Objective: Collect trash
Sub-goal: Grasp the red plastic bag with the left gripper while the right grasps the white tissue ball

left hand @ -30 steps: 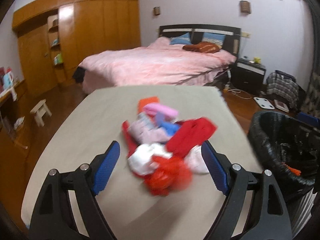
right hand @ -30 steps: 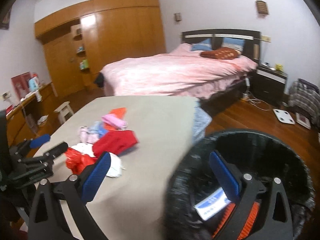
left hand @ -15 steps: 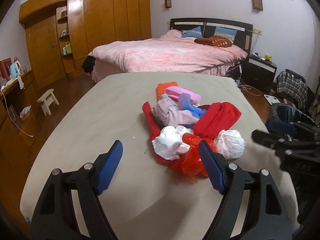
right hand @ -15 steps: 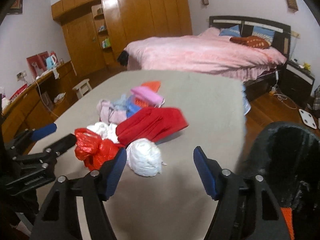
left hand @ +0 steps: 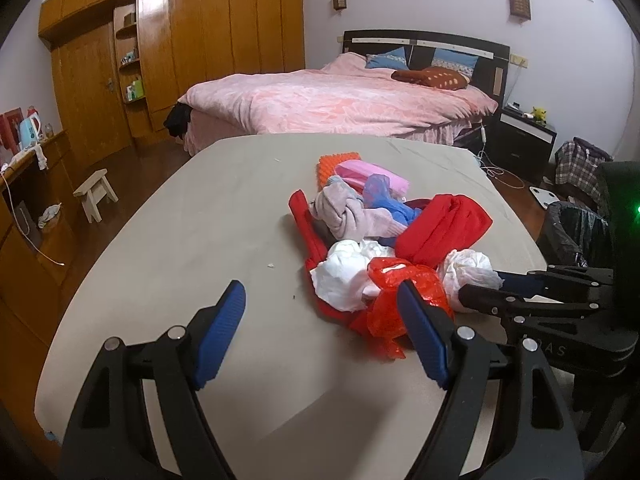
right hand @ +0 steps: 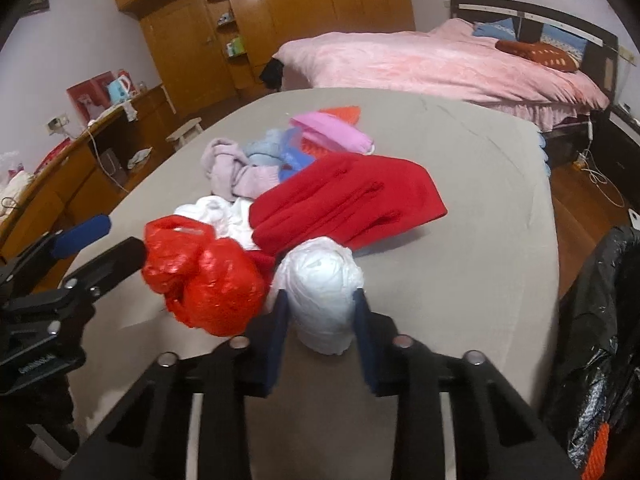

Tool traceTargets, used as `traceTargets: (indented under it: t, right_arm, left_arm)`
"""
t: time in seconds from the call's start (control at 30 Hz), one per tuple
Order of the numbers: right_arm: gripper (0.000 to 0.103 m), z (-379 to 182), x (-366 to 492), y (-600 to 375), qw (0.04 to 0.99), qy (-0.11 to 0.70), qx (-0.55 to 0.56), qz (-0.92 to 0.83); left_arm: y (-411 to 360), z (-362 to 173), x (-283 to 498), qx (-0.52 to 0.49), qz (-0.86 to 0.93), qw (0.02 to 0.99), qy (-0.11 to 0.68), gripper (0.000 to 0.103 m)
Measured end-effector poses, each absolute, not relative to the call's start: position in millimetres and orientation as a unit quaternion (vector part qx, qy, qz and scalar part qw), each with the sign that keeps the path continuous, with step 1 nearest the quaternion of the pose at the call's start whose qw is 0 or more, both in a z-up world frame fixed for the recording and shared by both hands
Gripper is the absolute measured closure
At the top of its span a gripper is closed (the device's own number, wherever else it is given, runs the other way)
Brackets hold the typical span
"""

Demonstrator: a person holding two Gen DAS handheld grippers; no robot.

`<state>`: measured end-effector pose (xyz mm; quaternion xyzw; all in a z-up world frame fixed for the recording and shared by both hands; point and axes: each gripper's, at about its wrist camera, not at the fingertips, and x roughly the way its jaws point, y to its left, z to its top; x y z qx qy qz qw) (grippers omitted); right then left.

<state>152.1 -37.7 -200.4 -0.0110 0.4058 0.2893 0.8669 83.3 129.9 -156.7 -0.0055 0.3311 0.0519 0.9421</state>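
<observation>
A pile lies on the grey table (left hand: 200,240): a crumpled red plastic bag (left hand: 394,296) (right hand: 204,280), white crumpled wads (left hand: 344,276), a red cloth (right hand: 344,204) and pastel clothes (right hand: 240,168). My right gripper (right hand: 320,312) has closed its blue pads around a white crumpled wad (right hand: 322,280) at the near edge of the pile. It shows at the right in the left wrist view (left hand: 480,292). My left gripper (left hand: 320,320) is open and empty, just short of the red bag.
A bin lined with a black bag (right hand: 600,340) (left hand: 576,228) stands at the table's right side. A pink bed (left hand: 340,100) lies behind the table. A wooden wardrobe (left hand: 200,40), a small stool (left hand: 96,192) and a side desk (right hand: 80,152) are at the left.
My right gripper swung from over the bin to the pile and closed on the white wad. My left gripper pulled back and left a little, still open.
</observation>
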Motion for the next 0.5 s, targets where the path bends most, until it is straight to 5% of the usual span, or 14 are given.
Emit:
traceTargets:
  t: [0.5]
  right_arm:
    - [0.074,-169,131,-76,0.889,0.381,0.000,0.256]
  left_arm:
    - [90,-160,82,-0.006,0.003,0.943,0.334,0.027]
